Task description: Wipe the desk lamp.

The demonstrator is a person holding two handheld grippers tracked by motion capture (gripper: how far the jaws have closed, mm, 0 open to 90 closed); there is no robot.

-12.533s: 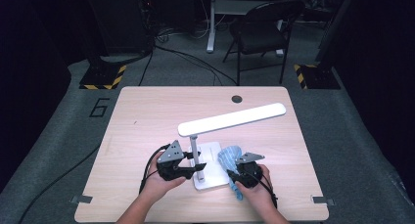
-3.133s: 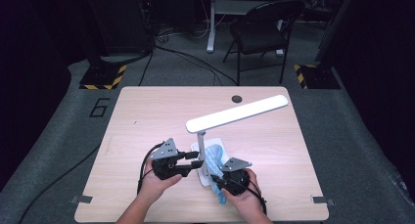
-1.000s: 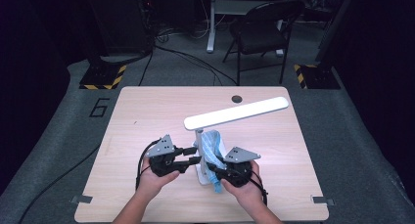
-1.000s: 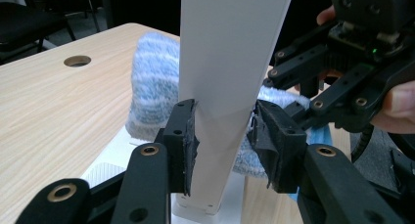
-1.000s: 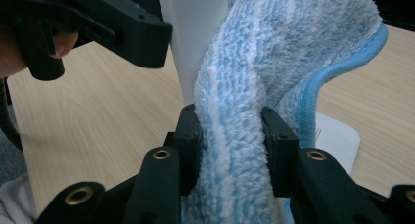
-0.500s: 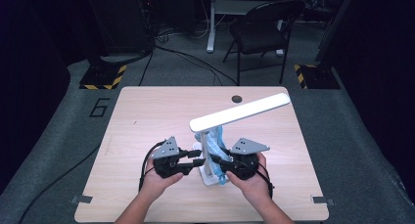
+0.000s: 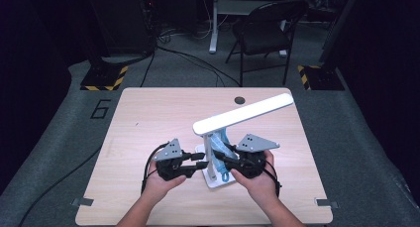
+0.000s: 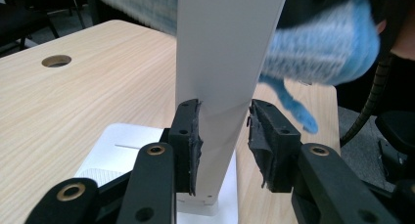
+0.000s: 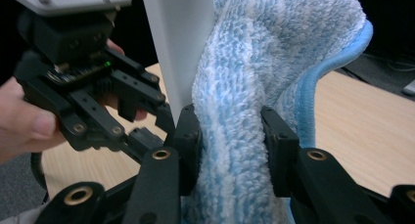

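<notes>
Left tool (image 8: 222, 136) astride the white lamp post (image 8: 225, 62), jaws just closing in, one pad against the post's side, the other a sliver off: not yet pinching. Same tool (image 7: 195, 162) seen from above near the table's front edge, left of the lamp base (image 7: 218, 180), gripped by the left hand (image 7: 161, 180).

Right tool (image 9: 230, 141) pinching a fold of blue cloth (image 9: 274, 62) between both pads, cloth bulging above and below the jaws. Cloth pressed against the post (image 9: 178, 43) on the side away from the left tool. From above, right tool (image 7: 225, 160) just right of the post, held by the right hand (image 7: 255, 180), cloth (image 7: 219, 147) draped along the post below the lamp head.

Lamp head (image 7: 242, 114), a long white bar, slanting from above the post toward the table's far right corner. Base flat on the table (image 7: 148, 118), close to the middle of the front edge. Round cable hole (image 7: 239, 99) near the middle of the far edge. Beyond the table, a black chair (image 7: 265, 31) on the grey floor, and a striped yellow-and-black foot (image 7: 104, 78) off the far left corner.
</notes>
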